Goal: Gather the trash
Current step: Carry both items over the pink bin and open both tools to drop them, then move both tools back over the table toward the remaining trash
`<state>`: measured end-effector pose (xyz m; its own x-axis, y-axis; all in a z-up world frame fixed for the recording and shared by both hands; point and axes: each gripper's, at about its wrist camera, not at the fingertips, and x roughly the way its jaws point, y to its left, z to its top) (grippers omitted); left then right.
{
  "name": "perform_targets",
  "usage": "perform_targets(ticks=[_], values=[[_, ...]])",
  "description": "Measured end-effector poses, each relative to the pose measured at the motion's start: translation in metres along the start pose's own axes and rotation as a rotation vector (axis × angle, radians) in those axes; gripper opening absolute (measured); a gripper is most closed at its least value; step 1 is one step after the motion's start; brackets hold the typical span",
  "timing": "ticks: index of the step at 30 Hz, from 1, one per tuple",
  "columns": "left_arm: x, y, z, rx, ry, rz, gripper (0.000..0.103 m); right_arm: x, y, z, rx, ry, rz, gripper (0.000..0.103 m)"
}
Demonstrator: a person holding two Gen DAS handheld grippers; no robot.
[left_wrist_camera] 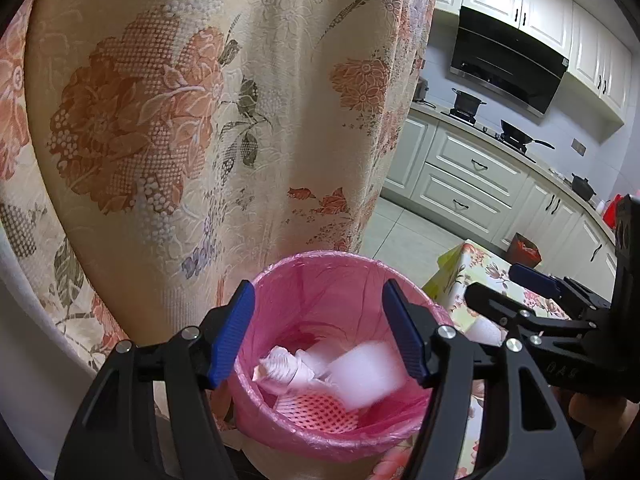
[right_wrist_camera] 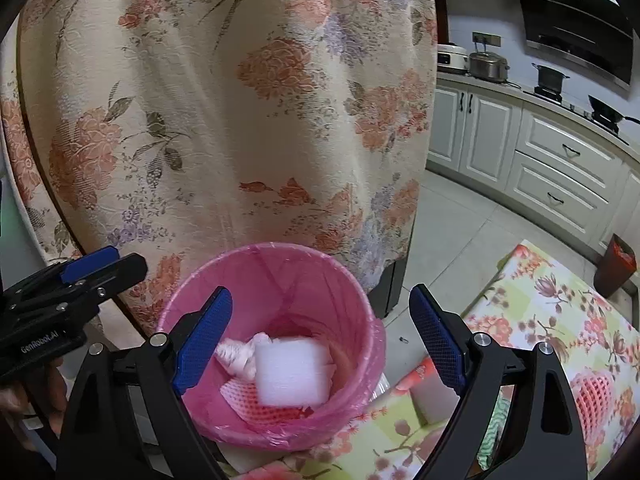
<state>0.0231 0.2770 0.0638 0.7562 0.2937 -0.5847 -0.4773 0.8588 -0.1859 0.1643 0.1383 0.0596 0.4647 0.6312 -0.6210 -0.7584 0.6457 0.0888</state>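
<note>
I have both tools over the bin [left_wrist_camera: 336, 344]. The left hand-held gripper [left_wrist_camera: 320, 332] is spread wide with nothing between its blue pads, and the right hand-held gripper [right_wrist_camera: 320, 340] is spread the same way, empty. A white foam block [right_wrist_camera: 290, 372] looks blurred at its edges, so I judge it is dropping or just landed inside the bin.

As for progress, the bin already holds several pieces: the foam block, a crumpled pale paper wad [right_wrist_camera: 240, 356], and a pink foam fruit net [right_wrist_camera: 272, 408] at the bottom. So a good part of the collecting is done. Some is left, I think: on the desk [right_wrist_camera: 560, 312] to the right, another pink net [right_wrist_camera: 592, 396] lies well apart from the bin, and in the left view a white piece [left_wrist_camera: 484, 330] sits just behind the right tool's fingers, though I cannot tell what it is.

The bin is round, lined with a thin, crinkly, translucent pink bag folded over the rim. The foam block is squarish, matte and soft-looking. The nets are open mesh, springy and light. The desk wears a glossy floral oilcloth in green and pink. Behind the bin hangs a heavy, embossed floral cloth [left_wrist_camera: 200, 120] in cream and faded orange, falling in broad folds.
</note>
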Motion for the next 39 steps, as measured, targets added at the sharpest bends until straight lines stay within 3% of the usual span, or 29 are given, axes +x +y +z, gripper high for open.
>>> perform_targets(ticks=[12, 39], values=[[-0.001, -0.023, -0.009, 0.016, 0.021, -0.029, 0.063, -0.042, -0.035, -0.024, 0.047, -0.029, -0.086, 0.084], [0.001, -0.176, -0.055, 0.224, 0.09, -0.191, 0.064, -0.16, -0.184, -0.14, 0.277, -0.032, -0.339, 0.084]])
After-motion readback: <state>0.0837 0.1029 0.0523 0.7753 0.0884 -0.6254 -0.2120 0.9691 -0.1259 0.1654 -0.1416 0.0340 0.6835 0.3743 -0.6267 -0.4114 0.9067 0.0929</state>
